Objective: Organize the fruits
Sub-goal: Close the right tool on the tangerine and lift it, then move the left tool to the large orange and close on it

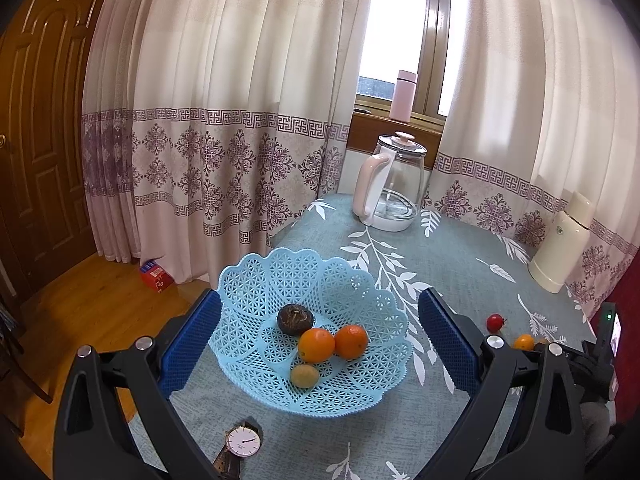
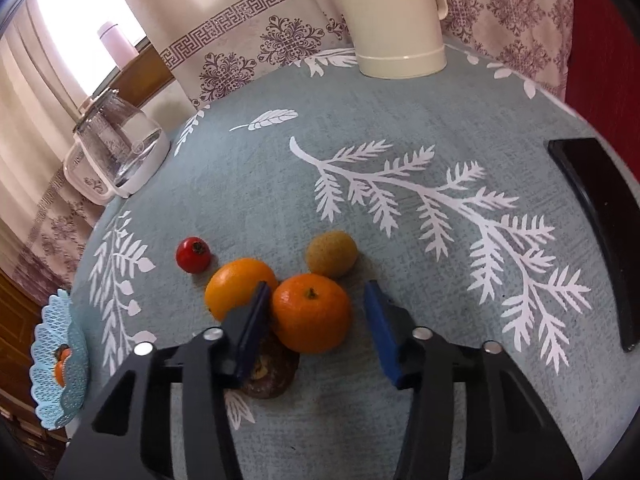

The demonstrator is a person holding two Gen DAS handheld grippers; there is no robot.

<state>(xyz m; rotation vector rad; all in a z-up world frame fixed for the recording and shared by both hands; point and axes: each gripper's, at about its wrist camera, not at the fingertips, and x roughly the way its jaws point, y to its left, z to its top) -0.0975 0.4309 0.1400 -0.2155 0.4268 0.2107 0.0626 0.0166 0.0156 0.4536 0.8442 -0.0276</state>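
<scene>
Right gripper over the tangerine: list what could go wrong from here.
1. The right gripper is open around the tangerine, but one finger sits wedged against the neighbouring orange; closing may shove it toward the red fruit.
2. A dark brown item lies under that finger and could be pinched.
3. The basket already holds four pieces; a drop could knock them.

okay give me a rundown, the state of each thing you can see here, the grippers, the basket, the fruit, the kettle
Left gripper: open, empty, straddling the basket.
Right gripper: open around the tangerine, not closed.
Basket: upright, holding four pieces.
Tangerine: on the cloth, between the fingers.
Orange: on the cloth.
Red fruit: on the cloth.
Kettle: lid on, upright.
Watch: lying flat.
</scene>
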